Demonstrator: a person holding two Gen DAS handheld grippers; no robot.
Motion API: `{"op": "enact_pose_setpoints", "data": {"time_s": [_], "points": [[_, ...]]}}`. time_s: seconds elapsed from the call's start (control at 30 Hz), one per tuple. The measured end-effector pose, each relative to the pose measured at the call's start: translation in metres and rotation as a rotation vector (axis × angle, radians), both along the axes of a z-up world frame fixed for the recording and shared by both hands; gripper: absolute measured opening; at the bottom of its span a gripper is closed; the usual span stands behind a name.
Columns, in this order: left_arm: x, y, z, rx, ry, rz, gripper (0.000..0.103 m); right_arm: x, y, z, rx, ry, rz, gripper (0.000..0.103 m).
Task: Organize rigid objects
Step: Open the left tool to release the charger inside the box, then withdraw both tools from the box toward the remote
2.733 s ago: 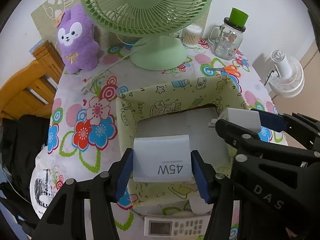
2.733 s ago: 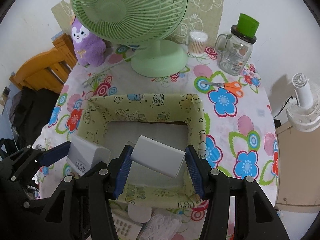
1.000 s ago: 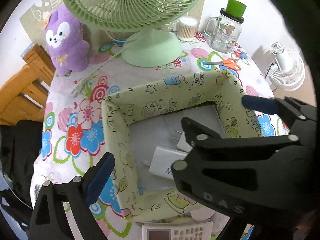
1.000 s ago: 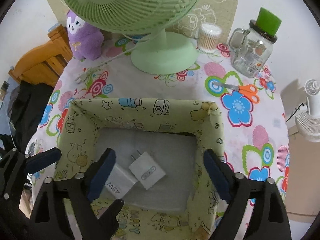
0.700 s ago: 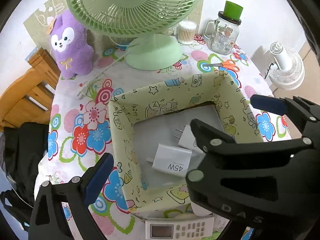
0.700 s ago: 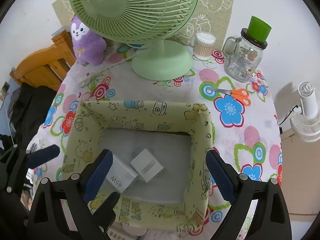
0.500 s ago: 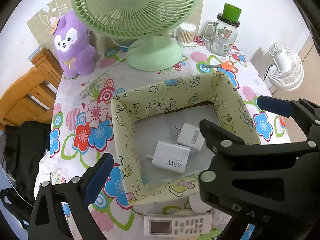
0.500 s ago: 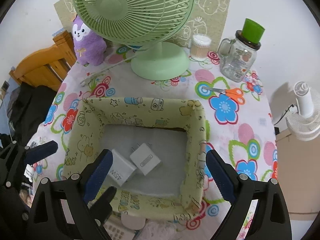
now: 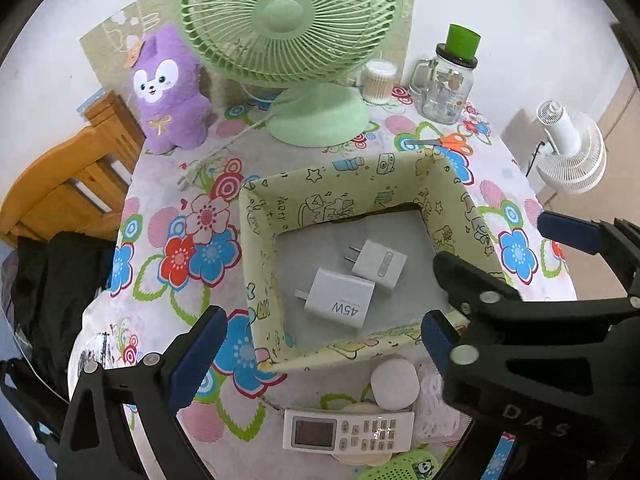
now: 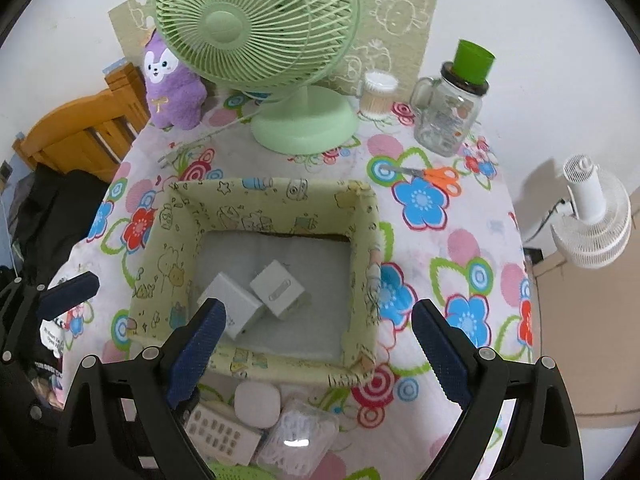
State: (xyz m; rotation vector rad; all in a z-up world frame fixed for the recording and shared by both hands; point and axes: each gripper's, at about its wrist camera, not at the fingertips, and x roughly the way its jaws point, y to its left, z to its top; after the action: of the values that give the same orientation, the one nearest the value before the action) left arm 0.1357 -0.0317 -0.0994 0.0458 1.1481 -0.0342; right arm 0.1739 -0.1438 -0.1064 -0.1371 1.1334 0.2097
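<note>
A yellow-green fabric box (image 9: 260, 240) with cartoon print stands on the flowered tablecloth. Two white chargers lie side by side on its grey floor: one marked 45W (image 9: 336, 300) and a smaller one (image 9: 378, 264). The right wrist view shows the same 45W charger (image 10: 234, 304) and smaller charger (image 10: 278, 288). My left gripper (image 9: 318, 350) hangs open above the box's near wall with nothing between its blue pads. My right gripper (image 10: 316, 354) is also open and empty above the near wall. Its black fingers (image 9: 568, 232) reach in from the right in the left wrist view.
Just in front of the box lie a white remote (image 9: 348, 428), a round white case (image 9: 394, 384) and a clear packet (image 10: 296, 436). Behind it stand a green fan (image 9: 300, 40), a purple plush (image 9: 168, 92), a glass jar (image 9: 446, 84) and orange scissors (image 9: 440, 142). A wooden chair (image 9: 60, 184) stands left of the table.
Both grippers let go of their chargers, which now lie in the box. Since then both have risen and drawn back toward the box's near wall, jaws staying wide.
</note>
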Motion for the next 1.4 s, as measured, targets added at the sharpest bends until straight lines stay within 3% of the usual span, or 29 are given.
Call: {"op": "enact_pose_setpoints", "data": {"time_s": [0.23,0.4,0.63,1.4], "points": [[-0.012,-0.002,0.003,0.065,-0.016,0.012,0.099,-0.012,-0.006,0.002,-0.028,0.002,-0.013,0.096],[-0.022,-0.001,0.007,0.020,-0.016,0.008,0.099,-0.023,-0.012,0.007,-0.013,-0.013,-0.012,0.096],[-0.039,-0.007,0.013,0.031,-0.020,-0.022,0.098,-0.043,-0.016,0.018,-0.048,-0.060,-0.012,0.094],[-0.086,-0.008,0.027,-0.042,-0.039,-0.081,0.092,-0.098,-0.026,0.037,0.031,-0.078,0.027,0.089]]}}
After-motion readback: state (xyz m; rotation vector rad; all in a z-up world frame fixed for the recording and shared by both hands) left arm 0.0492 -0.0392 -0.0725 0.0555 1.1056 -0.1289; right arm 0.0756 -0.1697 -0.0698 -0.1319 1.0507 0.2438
